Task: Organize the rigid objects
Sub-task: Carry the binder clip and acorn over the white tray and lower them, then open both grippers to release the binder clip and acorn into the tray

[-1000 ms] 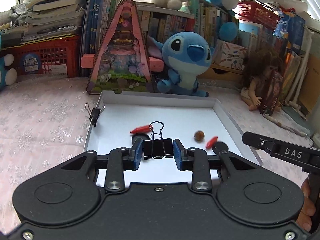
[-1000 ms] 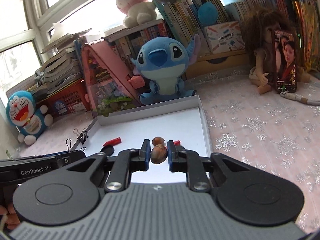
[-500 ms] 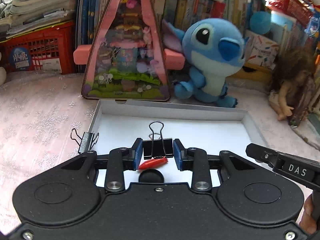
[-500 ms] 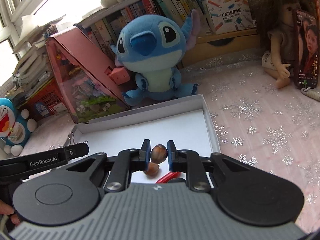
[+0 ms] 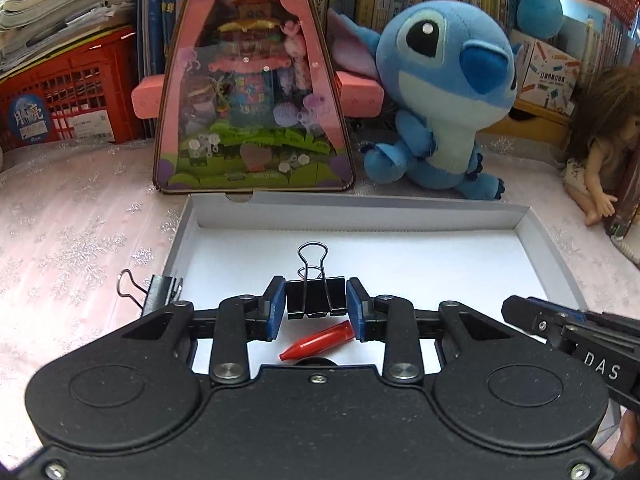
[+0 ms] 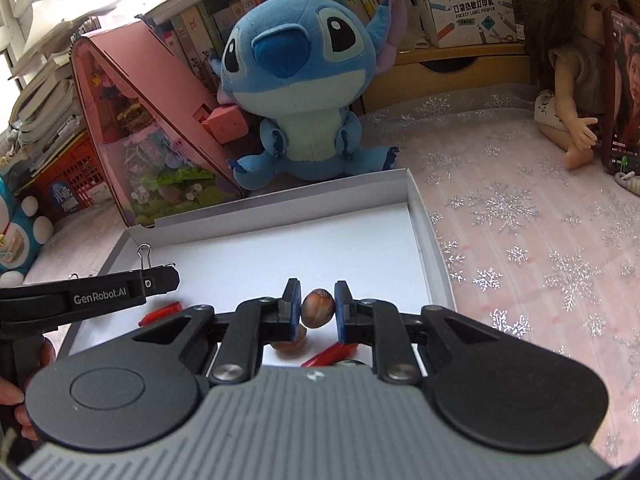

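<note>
My left gripper (image 5: 316,300) is shut on a black binder clip (image 5: 316,298), held above the white tray (image 5: 360,210). Below it on the tray floor lies a red crayon-like piece (image 5: 318,340). A second binder clip (image 5: 158,290) sits on the tray's left rim. My right gripper (image 6: 317,306) is shut on a brown hazelnut (image 6: 318,307) over the tray (image 6: 424,232). Under it lie another nut (image 6: 288,345) and a red piece (image 6: 330,354); a further red piece (image 6: 160,312) lies left of it.
Behind the tray stand a pink triangular toy house (image 5: 252,92) and a blue plush (image 5: 444,92). A doll (image 6: 572,92) sits at the right, a red crate (image 5: 60,96) at the left. Books line the back. The lace cloth (image 6: 540,240) spreads right of the tray.
Both grippers have moved forward and down over the tray, each keeping its object. The tray's far wall, the toy house and the plush now look closer.
</note>
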{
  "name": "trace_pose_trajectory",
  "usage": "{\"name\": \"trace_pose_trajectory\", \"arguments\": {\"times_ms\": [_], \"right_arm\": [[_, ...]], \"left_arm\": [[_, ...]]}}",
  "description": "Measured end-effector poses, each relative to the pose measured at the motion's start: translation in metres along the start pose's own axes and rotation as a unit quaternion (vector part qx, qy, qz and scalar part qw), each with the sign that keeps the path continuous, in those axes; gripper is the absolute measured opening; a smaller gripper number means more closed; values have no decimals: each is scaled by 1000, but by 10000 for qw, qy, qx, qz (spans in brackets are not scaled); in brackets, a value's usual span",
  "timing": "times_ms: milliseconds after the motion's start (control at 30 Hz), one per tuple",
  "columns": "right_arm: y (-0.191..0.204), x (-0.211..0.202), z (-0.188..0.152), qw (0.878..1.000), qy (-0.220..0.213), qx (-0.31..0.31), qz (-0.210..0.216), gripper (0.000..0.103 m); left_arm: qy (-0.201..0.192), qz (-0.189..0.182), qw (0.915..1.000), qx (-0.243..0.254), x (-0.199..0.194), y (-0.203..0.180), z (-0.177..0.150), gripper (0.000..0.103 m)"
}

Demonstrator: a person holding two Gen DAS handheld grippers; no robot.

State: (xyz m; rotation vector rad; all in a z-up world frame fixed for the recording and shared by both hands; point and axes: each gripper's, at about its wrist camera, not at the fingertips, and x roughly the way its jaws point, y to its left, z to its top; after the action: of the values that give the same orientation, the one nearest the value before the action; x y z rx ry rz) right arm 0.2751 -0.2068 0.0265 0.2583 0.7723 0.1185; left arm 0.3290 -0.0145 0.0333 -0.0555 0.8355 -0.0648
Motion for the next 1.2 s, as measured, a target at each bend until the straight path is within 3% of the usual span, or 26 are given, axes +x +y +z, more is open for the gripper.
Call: {"name": "trace_pose_trajectory", "arguments": {"times_ms": [533, 700, 767, 900, 1067, 1200], "right_arm": [[0, 6, -8, 9999, 40, -122, -90, 21], [-2, 3, -7, 10000, 12, 50, -67, 32], [-2, -2, -7, 10000, -50, 58, -64, 47], [-2, -14, -7, 9998, -178, 72, -70, 52], [0, -36, -11, 9990, -438, -82, -76, 69], [0, -56, -14, 9978, -617, -224, -72, 81]], "left_arm": [[58, 147, 9998, 146, 8, -2, -9, 31], [52, 182, 9996, 192, 4, -3, -8, 34], [6, 132, 9998, 158, -1, -2, -7, 41], [-129, 156, 9997, 152, -16, -1, -5, 48], [-364, 17, 9992, 172, -45, 3, -10, 70], [-499, -179, 9983, 226, -70, 8, -20, 74]]}}
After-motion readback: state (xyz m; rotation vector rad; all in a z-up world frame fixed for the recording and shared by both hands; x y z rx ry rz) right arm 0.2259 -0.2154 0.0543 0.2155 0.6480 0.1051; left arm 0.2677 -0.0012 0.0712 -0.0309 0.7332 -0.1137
